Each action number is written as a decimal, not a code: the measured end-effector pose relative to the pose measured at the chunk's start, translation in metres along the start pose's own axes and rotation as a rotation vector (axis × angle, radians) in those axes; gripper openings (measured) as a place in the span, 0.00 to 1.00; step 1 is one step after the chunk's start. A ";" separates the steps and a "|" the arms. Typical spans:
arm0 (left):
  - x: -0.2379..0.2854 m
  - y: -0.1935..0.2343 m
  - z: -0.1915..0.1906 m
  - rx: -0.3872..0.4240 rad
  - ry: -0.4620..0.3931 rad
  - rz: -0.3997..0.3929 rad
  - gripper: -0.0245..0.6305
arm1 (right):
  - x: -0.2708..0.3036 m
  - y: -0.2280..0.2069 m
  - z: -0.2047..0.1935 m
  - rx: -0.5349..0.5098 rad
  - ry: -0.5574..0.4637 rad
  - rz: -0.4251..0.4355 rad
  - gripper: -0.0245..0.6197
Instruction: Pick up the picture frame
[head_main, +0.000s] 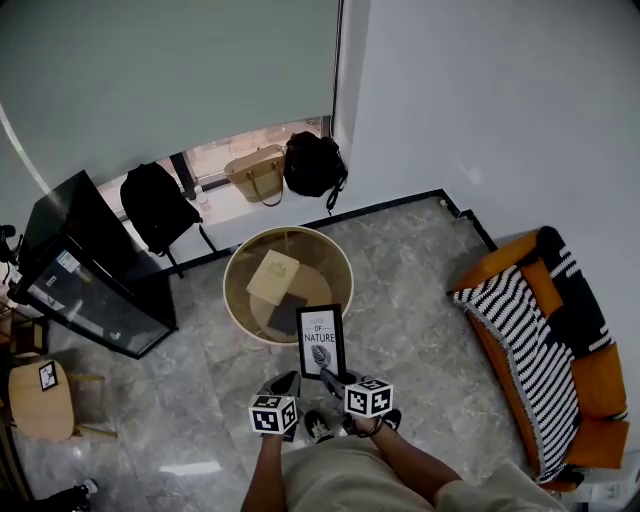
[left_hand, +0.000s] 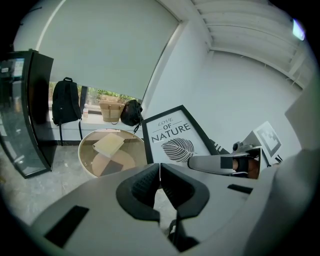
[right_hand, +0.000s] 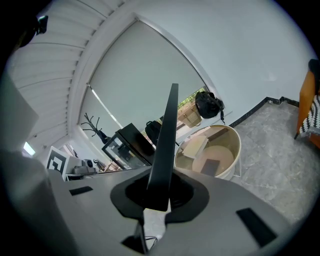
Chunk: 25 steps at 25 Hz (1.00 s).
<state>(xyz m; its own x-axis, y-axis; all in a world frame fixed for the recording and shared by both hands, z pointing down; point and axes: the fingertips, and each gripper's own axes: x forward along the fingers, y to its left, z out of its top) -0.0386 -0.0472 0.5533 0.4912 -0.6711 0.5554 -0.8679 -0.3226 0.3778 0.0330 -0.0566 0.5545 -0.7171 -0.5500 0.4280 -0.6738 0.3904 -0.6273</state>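
The picture frame (head_main: 321, 340) is black with a white "Love of Nature" leaf print, and it is held upright in the air in front of the person. My right gripper (head_main: 331, 379) is shut on its lower edge. In the right gripper view the frame (right_hand: 165, 145) shows edge-on, rising from between the jaws of the right gripper (right_hand: 157, 200). My left gripper (head_main: 290, 383) hangs just left of the frame, with nothing in it. In the left gripper view the left gripper (left_hand: 159, 172) has its pads touching, and the frame (left_hand: 174, 136) faces it beyond them.
A round glass-topped table (head_main: 236, 262) with a tan box (head_main: 273, 275) on it stands just beyond the frame. An orange sofa with a striped blanket (head_main: 545, 345) is at the right. A black cabinet (head_main: 80, 265) and a wooden stool (head_main: 40, 400) are at the left. Bags (head_main: 258, 172) line the window ledge.
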 end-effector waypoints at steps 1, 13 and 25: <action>-0.001 0.000 0.000 0.001 0.000 0.001 0.07 | 0.000 0.000 -0.001 -0.002 0.001 0.000 0.15; 0.001 0.003 0.000 0.003 0.002 0.001 0.07 | 0.003 0.000 0.001 0.031 -0.005 0.011 0.15; 0.006 0.002 0.001 0.021 0.012 0.004 0.07 | 0.002 -0.010 0.007 0.072 -0.023 0.006 0.15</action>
<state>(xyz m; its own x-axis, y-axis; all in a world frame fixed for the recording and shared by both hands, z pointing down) -0.0376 -0.0530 0.5569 0.4881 -0.6646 0.5658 -0.8714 -0.3338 0.3595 0.0400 -0.0665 0.5575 -0.7163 -0.5651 0.4094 -0.6543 0.3399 -0.6756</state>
